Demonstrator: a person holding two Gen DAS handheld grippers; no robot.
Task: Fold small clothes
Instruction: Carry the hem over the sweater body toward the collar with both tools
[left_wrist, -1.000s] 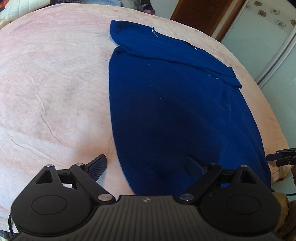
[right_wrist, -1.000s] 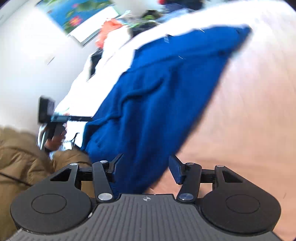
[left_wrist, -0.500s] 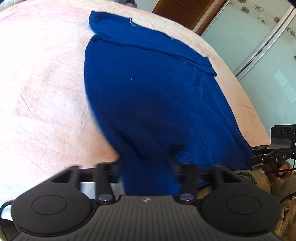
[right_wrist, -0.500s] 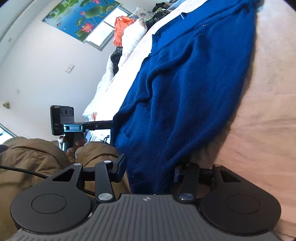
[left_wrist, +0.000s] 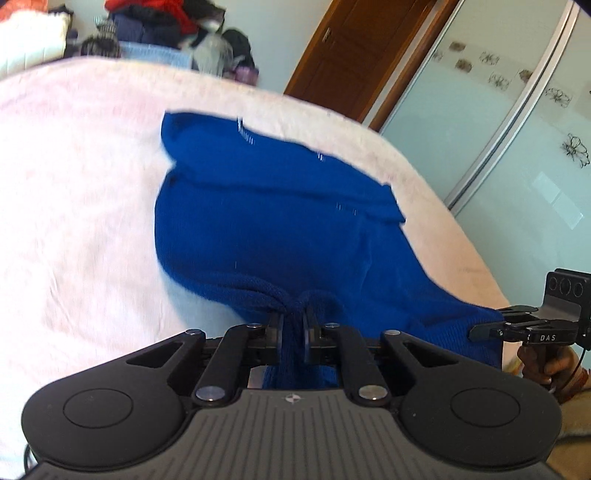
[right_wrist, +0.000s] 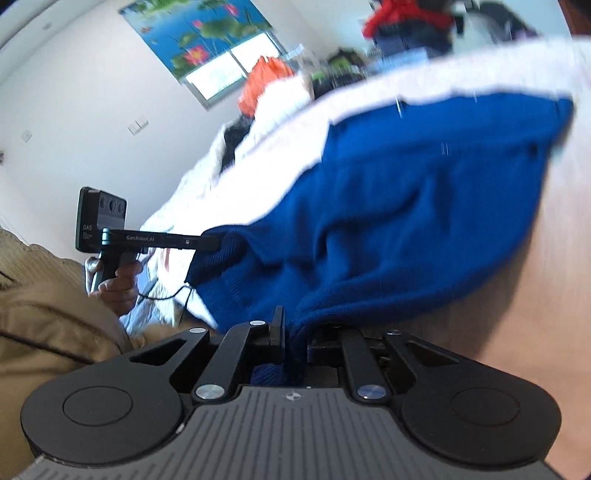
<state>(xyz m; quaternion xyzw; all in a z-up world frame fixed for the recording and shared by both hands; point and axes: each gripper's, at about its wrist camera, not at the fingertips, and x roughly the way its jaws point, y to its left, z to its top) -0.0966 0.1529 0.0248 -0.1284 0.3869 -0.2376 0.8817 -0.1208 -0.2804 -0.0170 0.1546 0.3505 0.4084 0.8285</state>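
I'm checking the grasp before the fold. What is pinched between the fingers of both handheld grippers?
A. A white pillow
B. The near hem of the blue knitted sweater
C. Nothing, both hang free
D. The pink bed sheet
B: the blue knitted sweater bunches between the closing jaws of the left gripper, and its hem corner does likewise in the right gripper, with the pink bed sheet below.

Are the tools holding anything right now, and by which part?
Both tools are closing on the blue sweater, which lies on the pink bed cover. The left tool pinches the bunched near hem edge at one corner, the right tool the other.
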